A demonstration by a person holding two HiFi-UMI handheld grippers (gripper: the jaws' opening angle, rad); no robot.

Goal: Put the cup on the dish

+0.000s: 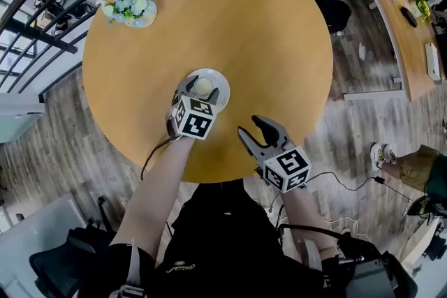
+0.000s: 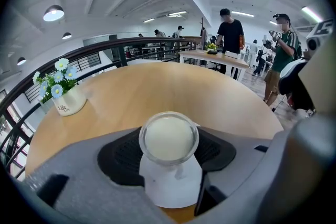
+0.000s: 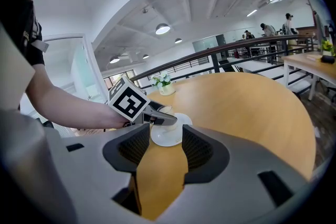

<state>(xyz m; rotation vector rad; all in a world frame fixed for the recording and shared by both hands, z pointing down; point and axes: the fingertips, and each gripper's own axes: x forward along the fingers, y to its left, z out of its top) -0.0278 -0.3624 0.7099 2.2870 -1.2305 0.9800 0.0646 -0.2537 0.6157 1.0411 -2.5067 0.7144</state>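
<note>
Head view: a pale cup (image 1: 203,86) stands on the white dish (image 1: 221,97) on a round table (image 1: 230,24). Left gripper view: left gripper (image 2: 168,150) released, jaws flanking the cup. Right gripper view: right gripper (image 3: 164,148) spread wide, empty, near the dish.

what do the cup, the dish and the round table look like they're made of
Cup: probably clear glass, maybe plastic; the rim is see-through and shiny around a creamy white filling.
Dish: smooth plain white, likely glazed ceramic, though plastic can't be ruled out.
Table: matte honey-coloured top, wood or wood-look laminate; no grain shows clearly enough to tell.
</note>
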